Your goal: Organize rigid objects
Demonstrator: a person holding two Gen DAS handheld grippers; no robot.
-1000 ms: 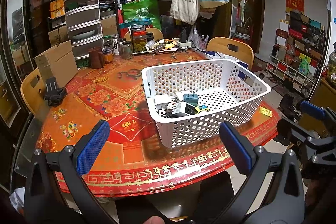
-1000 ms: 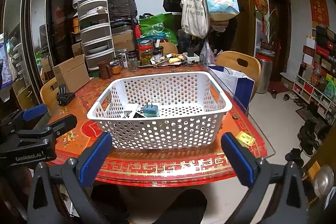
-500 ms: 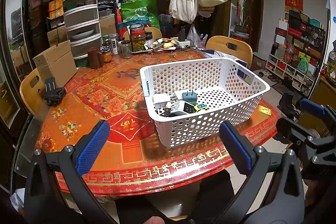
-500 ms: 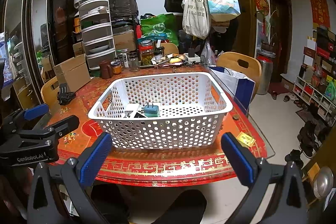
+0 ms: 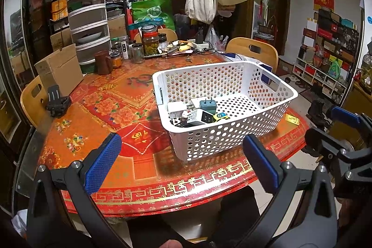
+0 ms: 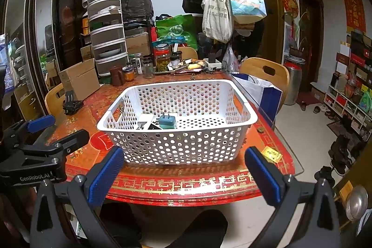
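Observation:
A white perforated basket (image 5: 274, 108) (image 6: 176, 148) stands on the red and orange table (image 5: 111, 108) (image 6: 186, 183). In its near-left corner lie several small rigid items: a teal plug charger (image 5: 207, 104) (image 6: 166, 121), a white adapter (image 5: 201, 117), a white block (image 5: 174, 107) and a small yellow piece (image 5: 220, 116). My left gripper (image 5: 186, 162) is open and empty, held back over the table's front edge, left of the basket. My right gripper (image 6: 183, 173) is also open and empty, in front of the basket's near wall. Each gripper shows at the side of the other's view.
A black clip-like object (image 5: 57, 104) (image 6: 71, 104) lies at the table's left edge beside a cardboard box (image 5: 59, 71). Jars, a brown mug (image 5: 103, 63) and a drawer tower (image 5: 87, 22) crowd the far side. Wooden chairs (image 5: 254, 50) ring the table. A yellow card (image 6: 270, 153) lies at the right.
Both views have drifted only slightly; the basket sits a touch lower and nearer in frame. Both grippers stay open and empty, and nothing on the table moved.

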